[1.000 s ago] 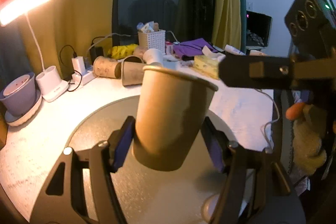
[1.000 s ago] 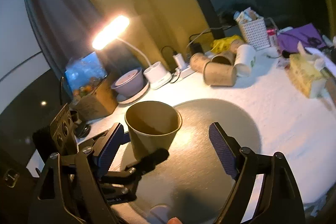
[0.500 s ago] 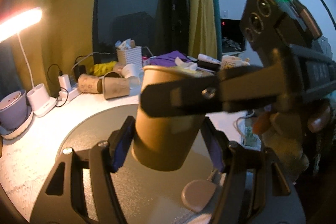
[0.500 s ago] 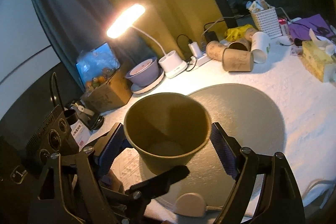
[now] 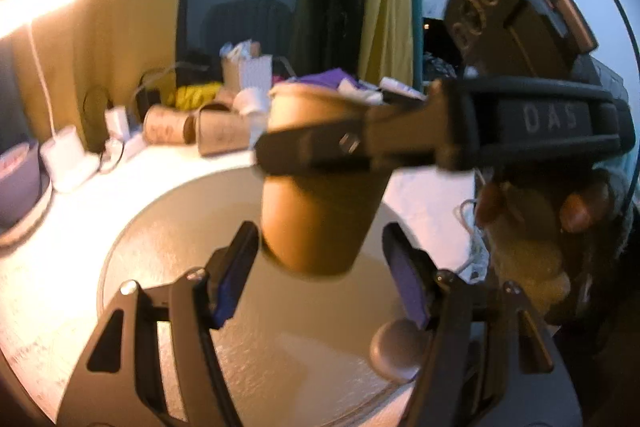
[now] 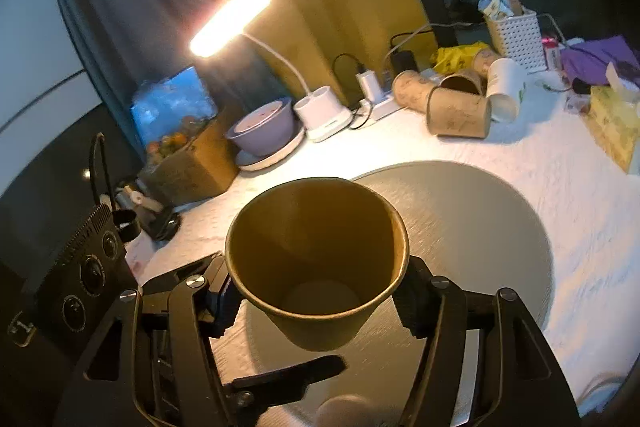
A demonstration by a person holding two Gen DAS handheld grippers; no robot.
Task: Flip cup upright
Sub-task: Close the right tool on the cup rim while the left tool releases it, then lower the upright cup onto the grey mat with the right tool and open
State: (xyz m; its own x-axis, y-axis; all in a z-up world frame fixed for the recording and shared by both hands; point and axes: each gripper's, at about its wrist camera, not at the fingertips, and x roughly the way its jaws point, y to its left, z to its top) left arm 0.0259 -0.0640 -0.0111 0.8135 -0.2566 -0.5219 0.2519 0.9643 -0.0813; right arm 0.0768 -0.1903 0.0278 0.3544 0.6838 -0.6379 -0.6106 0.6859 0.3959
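Observation:
A brown paper cup [image 5: 320, 195] is held upright, mouth up, above the round grey mat [image 5: 168, 235]. In the right wrist view I look down into the cup [image 6: 320, 267], and my right gripper [image 6: 318, 297] is shut on its upper wall just below the rim. The right gripper's finger [image 5: 320, 149] crosses the cup in the left wrist view. My left gripper [image 5: 320, 283] is open around the cup's base, its blue pads a little apart from the wall. It also shows below the cup in the right wrist view [image 6: 288, 379].
Several paper cups [image 6: 456, 107] lie on their sides at the back of the white table [image 6: 580, 195]. A lit desk lamp [image 6: 232, 23], a purple bowl [image 6: 264, 127], a white basket [image 6: 516, 35], a tissue box [image 6: 616, 123] and a small round puck [image 5: 396, 347] are around.
My right gripper has come in and shut on the cup's upper wall. My left gripper has opened off the cup's base. The cup has stayed upright above the mat.

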